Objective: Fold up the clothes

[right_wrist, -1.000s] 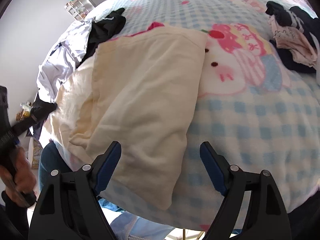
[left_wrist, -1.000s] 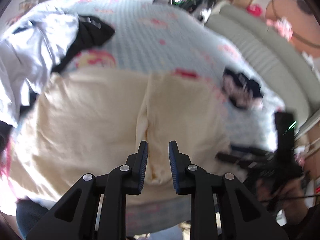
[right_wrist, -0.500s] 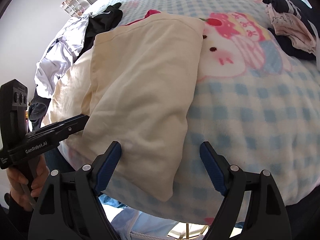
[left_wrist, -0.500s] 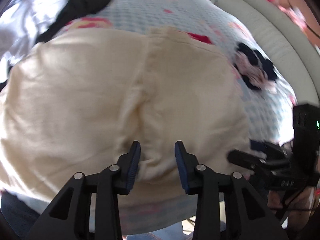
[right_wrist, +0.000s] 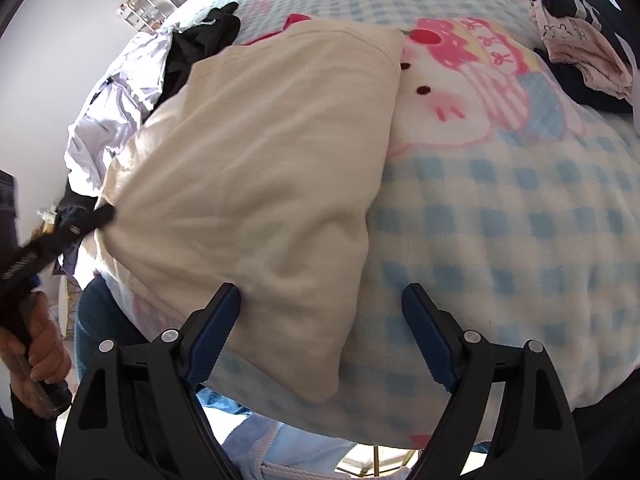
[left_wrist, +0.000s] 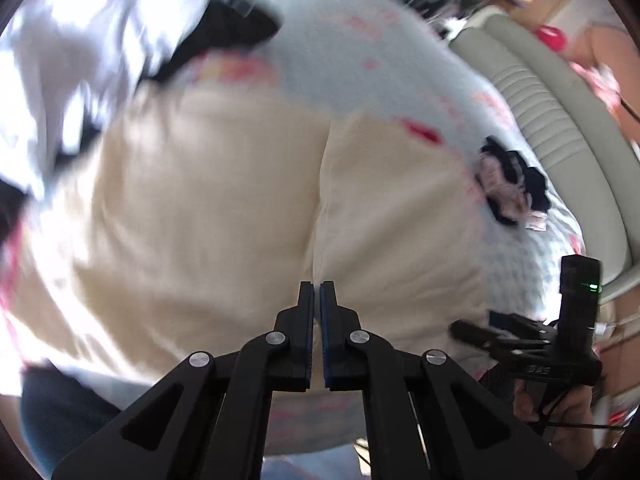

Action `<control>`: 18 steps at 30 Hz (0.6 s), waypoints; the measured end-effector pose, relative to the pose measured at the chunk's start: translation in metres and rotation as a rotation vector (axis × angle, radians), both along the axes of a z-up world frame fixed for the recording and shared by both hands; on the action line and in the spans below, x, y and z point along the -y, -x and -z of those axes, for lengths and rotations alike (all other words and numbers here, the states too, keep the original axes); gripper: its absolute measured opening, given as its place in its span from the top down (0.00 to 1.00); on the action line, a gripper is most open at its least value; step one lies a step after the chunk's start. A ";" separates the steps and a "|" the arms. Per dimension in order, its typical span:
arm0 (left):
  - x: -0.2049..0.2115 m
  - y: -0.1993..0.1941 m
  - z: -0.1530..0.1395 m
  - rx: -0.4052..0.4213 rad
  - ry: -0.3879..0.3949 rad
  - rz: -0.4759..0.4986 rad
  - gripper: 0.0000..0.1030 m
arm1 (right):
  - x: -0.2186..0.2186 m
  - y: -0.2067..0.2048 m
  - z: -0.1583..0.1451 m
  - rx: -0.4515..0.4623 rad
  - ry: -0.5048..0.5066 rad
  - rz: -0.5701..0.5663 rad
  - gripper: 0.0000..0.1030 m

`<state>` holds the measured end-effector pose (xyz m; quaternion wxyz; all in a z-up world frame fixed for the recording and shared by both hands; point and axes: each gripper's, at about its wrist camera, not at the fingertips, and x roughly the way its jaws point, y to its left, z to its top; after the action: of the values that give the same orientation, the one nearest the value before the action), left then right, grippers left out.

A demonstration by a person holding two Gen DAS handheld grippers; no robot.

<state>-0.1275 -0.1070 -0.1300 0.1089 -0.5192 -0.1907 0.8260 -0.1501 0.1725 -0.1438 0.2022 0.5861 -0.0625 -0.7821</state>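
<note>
A cream garment [left_wrist: 200, 208] [right_wrist: 272, 152] lies partly folded on the bed, one half laid over the other. My left gripper [left_wrist: 316, 292] sits at the near end of the fold line, its jaws closing tight on a pinch of the cream fabric. In the right wrist view the left gripper [right_wrist: 106, 213] tugs the garment's left edge into a point. My right gripper [right_wrist: 320, 308] stands open over the garment's near right corner, with cloth lying between its fingers [right_wrist: 224, 312] but not pressed. The left wrist view shows the right gripper [left_wrist: 480, 326] at the cloth's right edge.
The bed carries a blue-checked cartoon blanket [right_wrist: 500, 220]. A heap of dark and pink clothes [right_wrist: 580, 40] [left_wrist: 508, 196] lies at the right, white and black garments [right_wrist: 120, 92] at the left. A grey padded headboard [left_wrist: 560, 120] runs beyond. A hand [right_wrist: 40, 344] holds the left handle.
The left gripper went from partly open over the fold to shut on the cream fabric, pulling that edge taut. The right gripper stayed open in the same place.
</note>
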 end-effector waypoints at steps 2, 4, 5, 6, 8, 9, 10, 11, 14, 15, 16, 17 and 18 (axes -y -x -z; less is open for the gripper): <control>0.002 -0.002 0.008 0.024 -0.036 -0.011 0.88 | 0.000 -0.002 -0.002 -0.004 -0.010 -0.005 0.18; 0.004 -0.001 0.009 0.012 -0.064 -0.032 0.50 | -0.002 -0.003 -0.006 -0.013 -0.008 -0.005 0.18; 0.005 0.000 0.010 0.002 -0.067 -0.040 0.39 | -0.005 -0.003 -0.009 -0.022 0.003 -0.001 0.18; 0.004 0.001 0.012 -0.003 -0.070 -0.044 0.39 | -0.006 -0.003 -0.011 -0.030 0.009 0.001 0.18; -0.004 0.008 0.023 0.040 -0.073 -0.009 0.59 | -0.004 0.000 -0.011 -0.043 0.004 -0.014 0.18; -0.008 0.011 0.028 0.060 -0.075 0.007 0.65 | 0.000 0.000 -0.009 -0.049 -0.013 -0.037 0.23; -0.014 0.012 0.032 0.073 -0.080 0.020 0.70 | 0.002 0.000 -0.006 -0.059 -0.029 -0.056 0.41; -0.022 0.014 0.033 0.078 -0.091 0.046 0.77 | 0.003 -0.001 -0.003 -0.069 -0.044 -0.073 0.54; -0.043 0.013 0.026 0.061 -0.117 0.120 0.81 | -0.004 -0.004 -0.002 -0.074 -0.025 -0.075 0.71; -0.050 0.013 0.022 0.050 -0.132 0.143 0.81 | -0.009 -0.006 -0.003 -0.076 -0.031 -0.065 0.72; -0.055 0.014 0.018 0.038 -0.147 0.157 0.83 | -0.014 -0.007 -0.005 -0.078 -0.033 -0.055 0.72; -0.058 0.014 0.013 0.018 -0.169 0.166 0.83 | -0.019 -0.009 -0.008 -0.079 -0.027 -0.043 0.72; -0.062 0.014 0.008 -0.002 -0.193 0.173 0.83 | -0.024 -0.011 -0.010 -0.083 -0.029 -0.028 0.72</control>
<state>-0.1414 -0.0452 -0.1381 0.2293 -0.5201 -0.2235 0.7918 -0.1394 0.1969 -0.1335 0.2072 0.5570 -0.0343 -0.8035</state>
